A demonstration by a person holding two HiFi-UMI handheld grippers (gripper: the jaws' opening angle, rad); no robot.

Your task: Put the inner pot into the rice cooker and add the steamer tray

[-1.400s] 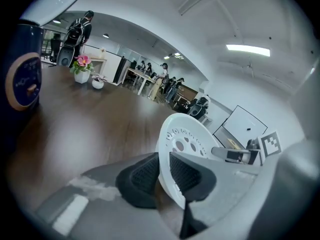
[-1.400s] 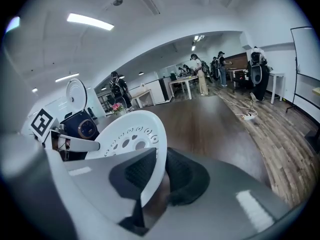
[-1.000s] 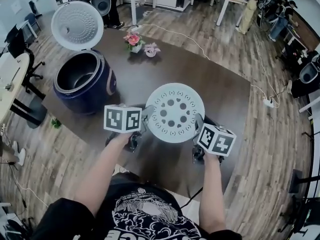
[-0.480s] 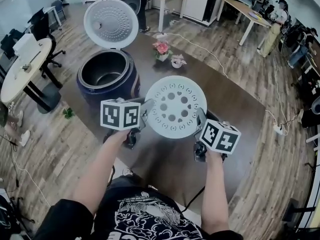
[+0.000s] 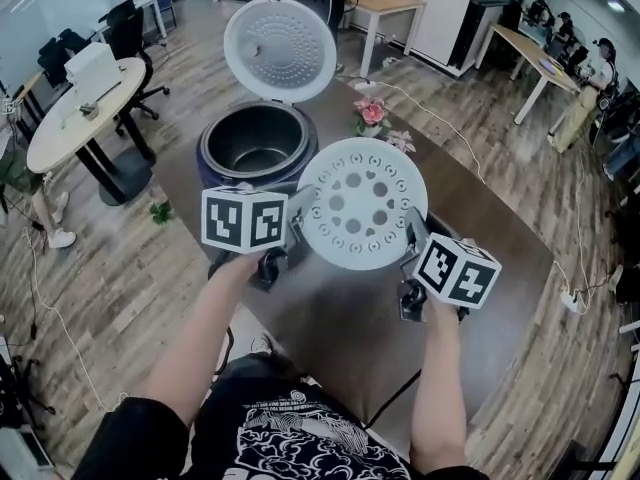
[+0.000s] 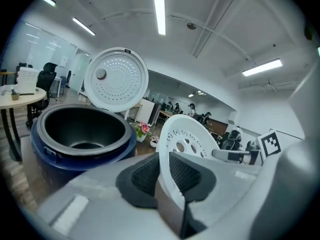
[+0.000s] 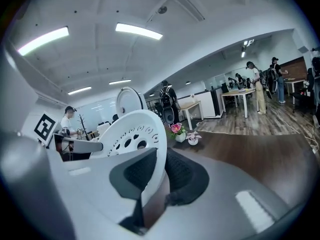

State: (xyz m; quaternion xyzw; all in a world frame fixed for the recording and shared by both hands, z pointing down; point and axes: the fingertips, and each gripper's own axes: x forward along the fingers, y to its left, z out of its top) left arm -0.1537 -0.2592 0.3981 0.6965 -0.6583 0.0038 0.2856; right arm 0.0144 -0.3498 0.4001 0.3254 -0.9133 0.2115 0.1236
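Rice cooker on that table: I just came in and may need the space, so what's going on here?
A person holds a white steamer tray up off the table, with a handheld gripper clamped on each side of its rim: the left gripper and the right gripper. The rice cooker stands open just beyond it, lid raised, with the dark inner pot already inside. The tray is not in the cooker yet.

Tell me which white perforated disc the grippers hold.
The steamer tray, with large round holes, gripped at both edges; the other is the cooker's open lid.
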